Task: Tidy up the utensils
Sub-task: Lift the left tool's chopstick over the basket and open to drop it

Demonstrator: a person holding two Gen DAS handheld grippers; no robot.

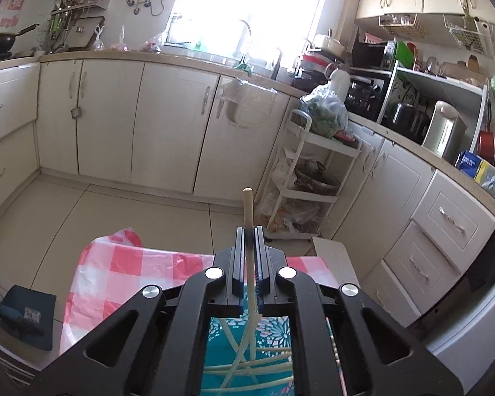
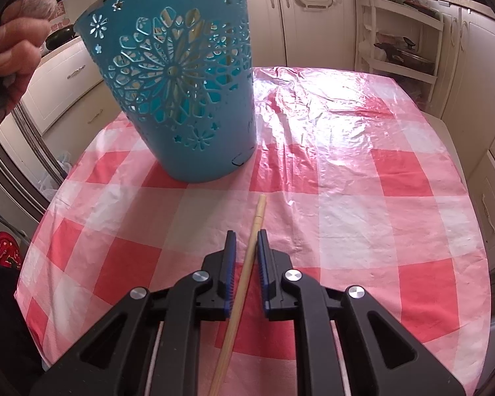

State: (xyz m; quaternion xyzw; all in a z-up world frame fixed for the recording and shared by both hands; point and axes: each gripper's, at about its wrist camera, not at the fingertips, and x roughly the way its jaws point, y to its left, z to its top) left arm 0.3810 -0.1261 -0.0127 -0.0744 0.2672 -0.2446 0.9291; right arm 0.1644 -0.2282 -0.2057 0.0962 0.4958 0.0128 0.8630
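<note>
My left gripper (image 1: 249,231) is shut on a pale chopstick (image 1: 247,204), whose blunt end sticks out past the fingertips. Below it, seen through the gripper's frame, is the teal cut-out basket (image 1: 274,330) with several pale chopsticks (image 1: 244,359) lying crossed inside. In the right wrist view the same basket (image 2: 181,99) stands upright at the far left of the red-and-white checked tablecloth (image 2: 363,198). My right gripper (image 2: 246,236) is shut on a wooden chopstick (image 2: 259,211) that runs slantwise between its blue pads, just in front of the basket. A person's hand (image 2: 16,43) shows at the upper left, beside the basket's rim.
A white shelf cart (image 1: 313,171) with bags stands past the table's far edge, next to cream cabinets (image 1: 168,125). A dark blue cloth item (image 1: 26,316) lies left of the table. The cloth right of the basket (image 2: 379,264) bears nothing.
</note>
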